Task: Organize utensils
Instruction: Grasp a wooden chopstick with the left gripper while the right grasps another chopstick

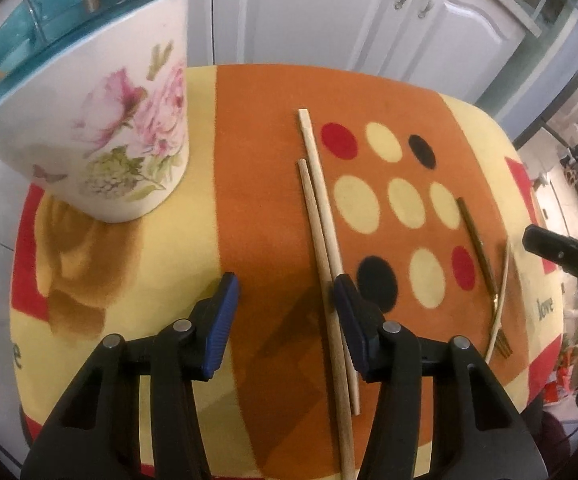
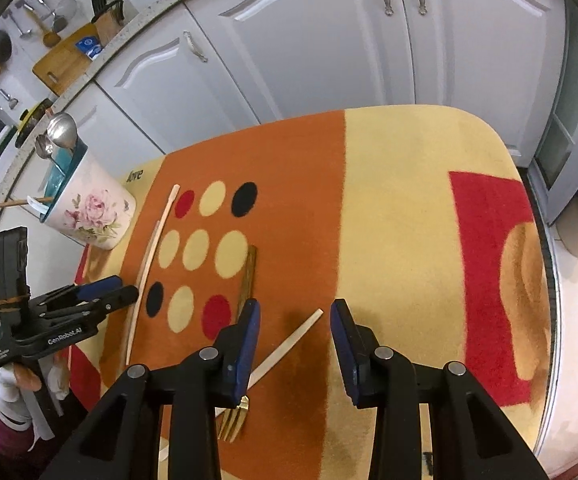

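beside the floral utensil holder [image 1: 125, 128], which stands at one corner of a patterned cloth [image 1: 257, 168] with spoons [image 2: 61, 130] already upright in it, two wooden chopsticks [image 1: 321, 216] lie close together and lengthwise, a little way out from the holder on the orange band. the left gripper [image 1: 285, 312] hangs over their near ends with its jaws apart and nothing pressed between the pads; one finger sits just at the chopsticks' side, which suggests a pickup being lined up, not yet made. farther from the holder, past the dotted patch, a gold fork [image 2: 235, 416] and a single pale stick [image 2: 285, 344] cross each other. the right gripper [image 2: 293, 344] hovers above that pair, jaws parted, the stick showing in the gap between them but gripping nothing as far as can be seen. everything loose on the cloth appears left for the holder.
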